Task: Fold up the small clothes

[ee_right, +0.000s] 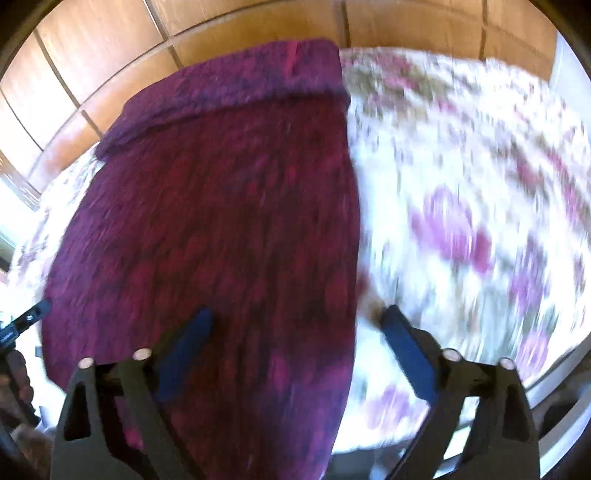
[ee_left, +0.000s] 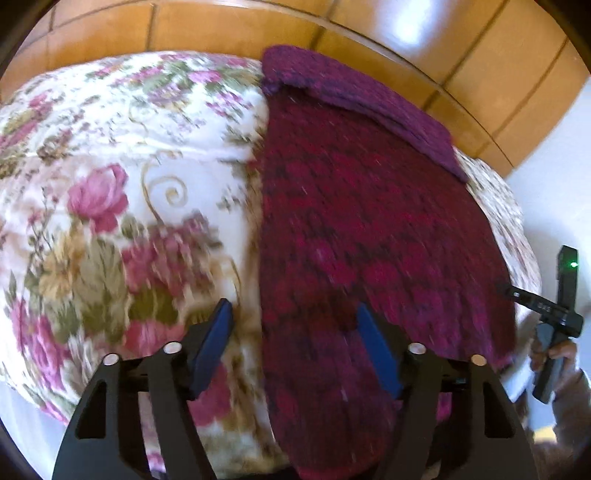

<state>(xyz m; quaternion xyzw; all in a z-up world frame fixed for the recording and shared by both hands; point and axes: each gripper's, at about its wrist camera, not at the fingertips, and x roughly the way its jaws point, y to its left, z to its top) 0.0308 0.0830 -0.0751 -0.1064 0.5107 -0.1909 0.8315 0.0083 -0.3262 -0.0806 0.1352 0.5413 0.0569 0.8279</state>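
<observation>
Knitwear in deep crimson and purple, a small garment (ee_left: 369, 229) lies spread flat over a floral bedspread (ee_left: 110, 206), filling the centre and right of my left wrist view and the centre-left of my right wrist view (ee_right: 221, 229). Its far end, toward the top of both frames, already carries a folded-over band of lighter purple knit. My left gripper (ee_left: 295, 325) hangs with fingers spread wide, straddling the garment's long edge at the lower middle of the frame, one blue pad (ee_left: 218, 332) over the bedspread and the other over the knit; neither pinches anything. My right gripper (ee_right: 295, 332) is likewise spread and empty, astride the opposite long edge in the lower middle of its frame. Both pictures are smeared by motion, so whether any pad touches the cloth I cannot say. I judge the piece soft, limp and light, a loose chunky knit likely to stretch and sag if lifted by one point, so the near corners or the near hem offer the best hold, both sides raised together. Padded bedding beneath will give under pressure, and a pinch may catch the cover too. Wooden panelling (ee_left: 258, 26) runs behind the bed across the top of both frames.
</observation>
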